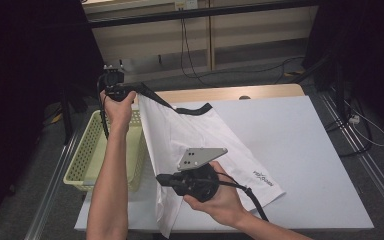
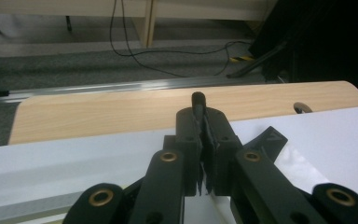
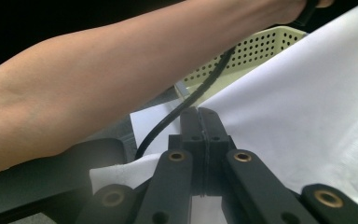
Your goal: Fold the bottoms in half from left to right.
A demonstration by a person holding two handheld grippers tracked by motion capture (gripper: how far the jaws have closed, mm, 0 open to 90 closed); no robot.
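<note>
A white T-shirt (image 1: pixel 195 135) with a black collar band (image 1: pixel 190 108) hangs slanted between my two grippers above the white-covered table (image 1: pixel 310 150). My left gripper (image 1: pixel 136 91), raised at the table's far left corner, is shut on the shirt's black collar trim; in the left gripper view that trim (image 2: pixel 198 99) pokes out between the closed jaws of the left gripper (image 2: pixel 200 114). My right gripper (image 1: pixel 161 179), low near the front, is shut on the shirt's side edge. In the right gripper view, the right gripper (image 3: pixel 201 119) pinches the white shirt (image 3: pixel 307 93).
A pale yellow perforated basket (image 1: pixel 87 155) (image 3: pixel 247 53) stands off the table's left side, under the left forearm (image 1: pixel 111 175) (image 3: pixel 121 84). The table's wooden far edge (image 1: pixel 230 93) (image 2: pixel 121 112) is bare. Cables lie on the floor beyond.
</note>
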